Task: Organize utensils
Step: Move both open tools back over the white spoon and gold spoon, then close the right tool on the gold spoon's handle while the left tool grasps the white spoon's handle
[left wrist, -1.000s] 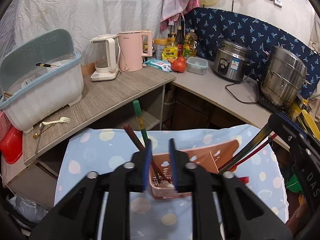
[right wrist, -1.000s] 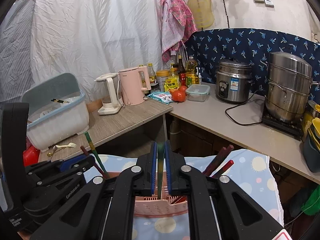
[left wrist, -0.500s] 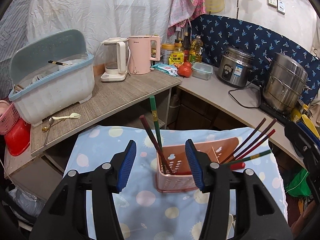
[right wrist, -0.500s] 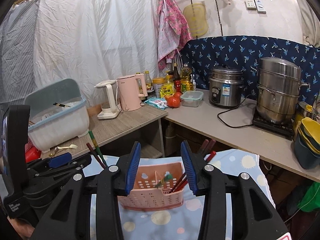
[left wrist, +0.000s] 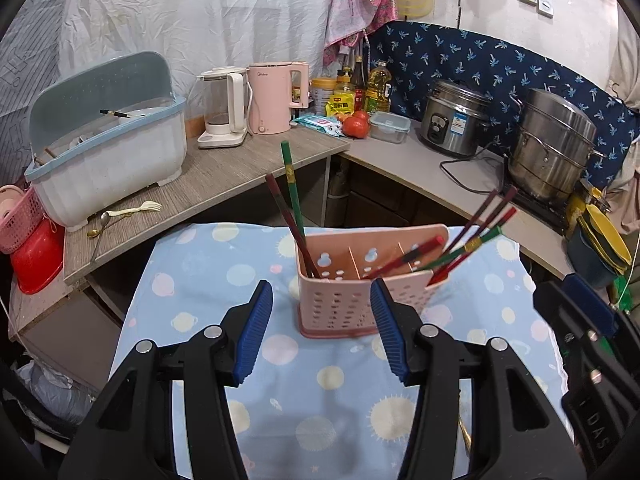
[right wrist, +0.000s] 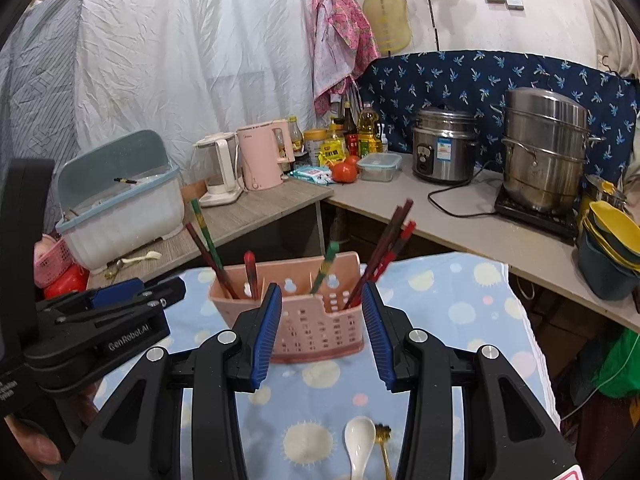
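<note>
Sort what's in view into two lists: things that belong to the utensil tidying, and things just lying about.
Belongs to the job:
pink utensil holder
chopsticks standing in it
white spoon on the blue cloth
gold fork beside it
left tool and right tool, both open

Just lying about:
pink kettle
rice cooker
steel steamer pot
tomatoes

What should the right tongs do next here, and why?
Probably lower the open right tongs toward the white spoon lying on the dotted cloth. The chopsticks already stand in the pink utensil holder; the spoon and the gold utensil beside it remain out.
</note>
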A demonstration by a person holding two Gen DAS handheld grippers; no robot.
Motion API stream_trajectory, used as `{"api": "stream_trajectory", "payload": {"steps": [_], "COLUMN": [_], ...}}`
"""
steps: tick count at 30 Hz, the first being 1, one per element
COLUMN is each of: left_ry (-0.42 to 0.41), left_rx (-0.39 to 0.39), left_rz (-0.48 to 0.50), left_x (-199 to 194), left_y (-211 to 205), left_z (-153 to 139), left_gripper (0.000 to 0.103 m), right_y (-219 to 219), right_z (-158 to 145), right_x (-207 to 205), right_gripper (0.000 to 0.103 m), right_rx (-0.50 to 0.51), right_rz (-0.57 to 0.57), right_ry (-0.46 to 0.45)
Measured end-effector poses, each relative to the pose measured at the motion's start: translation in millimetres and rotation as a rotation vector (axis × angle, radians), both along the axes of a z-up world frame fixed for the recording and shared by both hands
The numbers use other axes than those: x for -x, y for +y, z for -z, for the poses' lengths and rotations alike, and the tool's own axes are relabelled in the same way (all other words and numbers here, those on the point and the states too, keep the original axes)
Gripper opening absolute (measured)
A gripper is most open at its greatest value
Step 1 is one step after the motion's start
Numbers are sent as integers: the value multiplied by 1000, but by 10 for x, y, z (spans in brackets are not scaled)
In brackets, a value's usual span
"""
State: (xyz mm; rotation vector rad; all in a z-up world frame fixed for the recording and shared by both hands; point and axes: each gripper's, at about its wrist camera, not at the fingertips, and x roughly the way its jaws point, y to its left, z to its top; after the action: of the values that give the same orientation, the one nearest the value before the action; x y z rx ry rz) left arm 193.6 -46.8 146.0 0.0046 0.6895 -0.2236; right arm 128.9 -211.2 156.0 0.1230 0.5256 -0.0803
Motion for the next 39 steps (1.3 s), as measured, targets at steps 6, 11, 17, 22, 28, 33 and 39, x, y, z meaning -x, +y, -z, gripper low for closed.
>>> {"api": "stream_trajectory", "payload": {"steps": [6, 11, 17, 22, 28, 33, 39], "left_ry": [31, 87, 148, 203, 255, 287, 309], "left_rx": [-12, -28, -49, -55, -55, -69, -73], "left_rz": [18, 34, 56, 77, 90, 83, 82], "left_x": [279, 477, 701, 848, 946, 953, 928], "left_y": [-43, -111, -212, -312, -438, -500, -541], "left_z": [214, 522, 872, 1156, 1421, 1574, 1667], "left_gripper": [49, 49, 49, 49, 49, 49, 49], "right_y": [-72, -180, -314, -376, -423, -415, -425], "right_z": [363, 750, 1192, 1533, 1782, 1906, 2003], "right_x": [286, 518, 724, 833, 828, 761, 679], "right_gripper": [41, 41, 41, 39, 34, 30, 26], "right_rx": [-2, 1, 7, 6, 0, 10, 17], "right_rz": [25, 49, 77, 89, 84, 66, 58], "right_ry": [76, 167, 266, 333, 382, 406, 421]}}
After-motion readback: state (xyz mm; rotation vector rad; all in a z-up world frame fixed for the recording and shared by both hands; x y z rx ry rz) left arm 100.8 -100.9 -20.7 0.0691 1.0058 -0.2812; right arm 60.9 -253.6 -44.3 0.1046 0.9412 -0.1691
